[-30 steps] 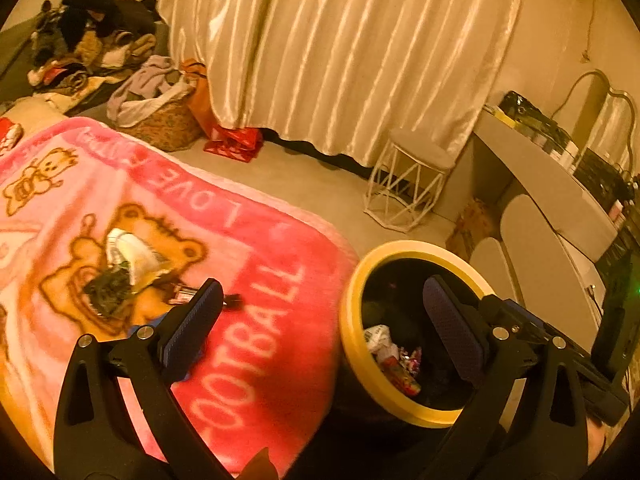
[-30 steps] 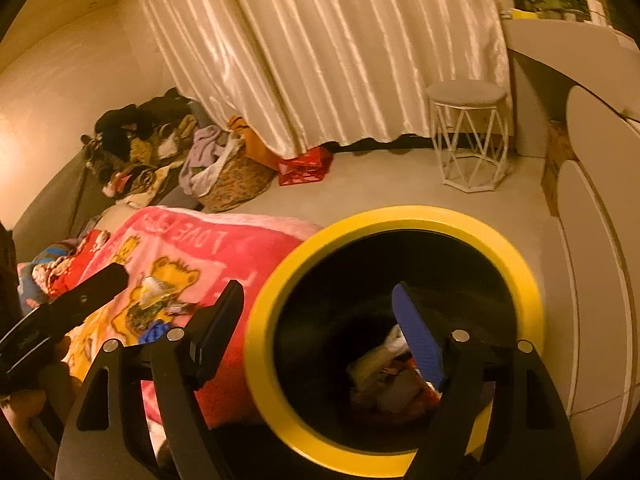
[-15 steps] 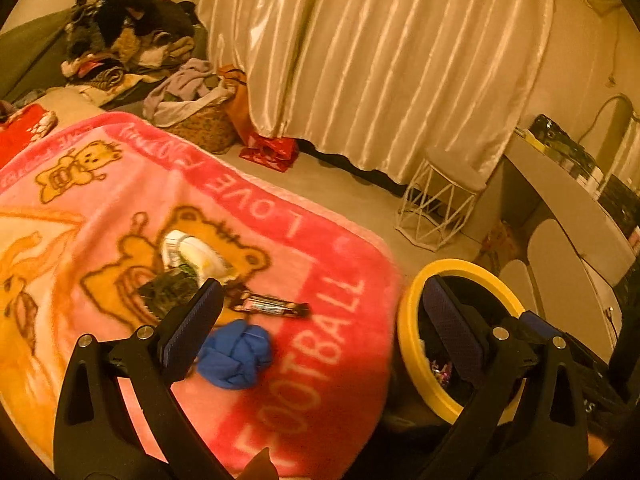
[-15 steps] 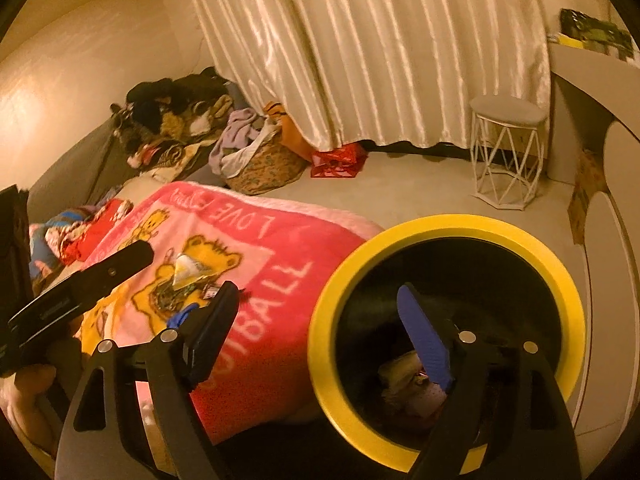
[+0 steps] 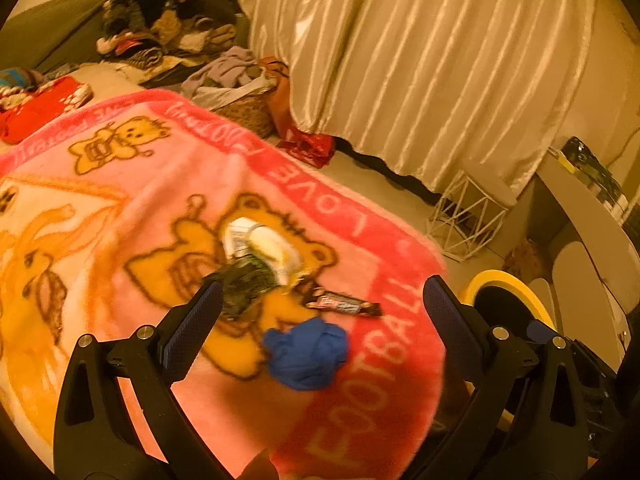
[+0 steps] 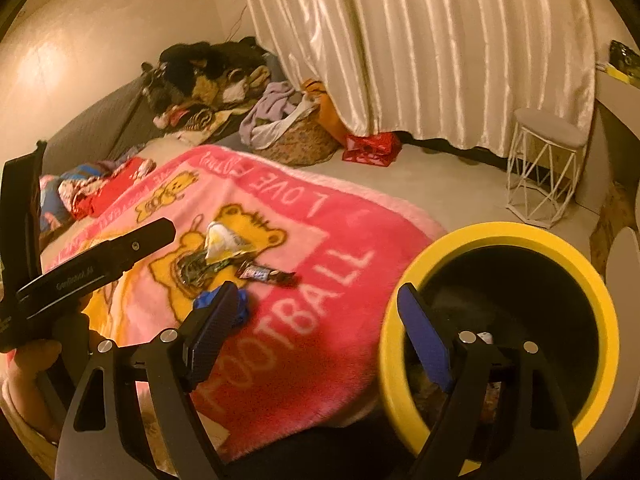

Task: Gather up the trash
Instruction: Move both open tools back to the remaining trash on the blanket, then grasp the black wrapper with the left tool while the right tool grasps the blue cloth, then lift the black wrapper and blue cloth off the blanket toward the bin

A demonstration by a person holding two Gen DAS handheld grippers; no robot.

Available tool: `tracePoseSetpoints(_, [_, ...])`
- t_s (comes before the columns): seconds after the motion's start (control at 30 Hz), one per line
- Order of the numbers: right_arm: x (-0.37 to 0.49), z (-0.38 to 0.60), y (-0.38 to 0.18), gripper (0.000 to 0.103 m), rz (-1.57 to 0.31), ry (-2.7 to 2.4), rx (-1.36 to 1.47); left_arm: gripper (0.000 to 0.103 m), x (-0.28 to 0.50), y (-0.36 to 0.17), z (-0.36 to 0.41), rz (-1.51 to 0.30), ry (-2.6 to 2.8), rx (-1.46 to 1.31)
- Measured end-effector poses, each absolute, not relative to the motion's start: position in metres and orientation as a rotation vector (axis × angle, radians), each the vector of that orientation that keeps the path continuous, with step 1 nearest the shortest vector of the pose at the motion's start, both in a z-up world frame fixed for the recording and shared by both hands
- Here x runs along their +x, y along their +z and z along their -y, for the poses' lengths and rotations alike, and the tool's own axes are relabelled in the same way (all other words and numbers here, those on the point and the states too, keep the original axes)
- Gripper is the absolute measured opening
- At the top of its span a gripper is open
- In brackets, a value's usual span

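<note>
On the pink bear blanket lie a crumpled blue wad, a dark candy bar wrapper, a white wrapper and a dark green foil wrapper. My left gripper is open and empty, above the blue wad. My right gripper is open and empty, between the blanket and the yellow-rimmed black bin, which holds some trash. The blue wad, candy wrapper and white wrapper also show in the right wrist view. The left gripper's body shows at the left there.
A white wire stool stands on the floor by the curtain. A basket of clothes and a red bag sit beyond the blanket. A clothes pile lies at the back. A white desk is at right.
Both grippers have swung left, away from the bin and toward the blanket. The trash on the blanket is now larger and closer in the left wrist view. Both stay open.
</note>
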State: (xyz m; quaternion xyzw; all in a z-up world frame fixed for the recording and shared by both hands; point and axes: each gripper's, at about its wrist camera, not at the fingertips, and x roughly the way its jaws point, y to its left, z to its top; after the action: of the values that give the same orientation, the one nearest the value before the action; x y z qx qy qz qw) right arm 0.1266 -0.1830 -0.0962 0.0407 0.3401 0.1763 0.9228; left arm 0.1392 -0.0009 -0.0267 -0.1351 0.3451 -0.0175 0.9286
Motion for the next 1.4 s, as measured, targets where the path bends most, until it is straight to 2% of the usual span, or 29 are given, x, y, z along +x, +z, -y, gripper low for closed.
tracePoseSetpoints(0.27, [0.139, 0.141, -0.113, 0.079, -0.771, 0.457, -0.003, 0.092, 0.142, -0.049, -0.048, -0.754, 0.063, -0.326])
tracePoseSetpoints(0.37, [0.145, 0.122, -0.121, 0.078, -0.803, 0.486, -0.042, 0.083, 0.143, -0.057, -0.058, -0.775, 0.073, -0.333])
tracePoseSetpoints(0.53, [0.159, 0.094, -0.134, 0.066, -0.866, 0.538, -0.078, 0.065, 0.151, -0.072, -0.070, -0.816, 0.050, -0.365])
tracePoseSetpoints(0.7, [0.171, 0.077, -0.146, 0.060, -0.920, 0.550, -0.094, 0.050, 0.164, -0.088, -0.073, -0.858, -0.004, -0.399])
tracePoseSetpoints(0.83, [0.181, 0.066, -0.158, 0.057, -0.963, 0.557, -0.112, 0.048, 0.177, -0.097, -0.071, -0.886, -0.021, -0.405])
tracePoseSetpoints(0.93, [0.186, 0.062, -0.168, 0.037, -1.008, 0.571, -0.105, 0.048, 0.187, -0.105, -0.072, -0.909, -0.029, -0.426])
tracePoseSetpoints(0.97, [0.185, 0.063, -0.169, 0.035, -1.013, 0.578, -0.095, 0.048, 0.189, -0.108, -0.072, -0.914, -0.031, -0.432])
tracePoseSetpoints(1.03, [0.184, 0.066, -0.168, 0.023, -1.013, 0.593, -0.075, 0.045, 0.194, -0.113, -0.072, -0.923, -0.032, -0.432])
tracePoseSetpoints(1.13, [0.180, 0.071, -0.166, 0.014, -1.008, 0.603, -0.056, 0.037, 0.196, -0.116, -0.069, -0.925, -0.033, -0.427])
tracePoseSetpoints(1.2, [0.176, 0.073, -0.166, 0.012, -1.007, 0.607, -0.051, 0.025, 0.195, -0.117, -0.070, -0.927, -0.043, -0.436])
tracePoseSetpoints(1.4, [0.164, 0.085, -0.160, 0.010, -0.982, 0.604, -0.015, 0.017, 0.183, -0.113, -0.066, -0.916, -0.078, -0.460])
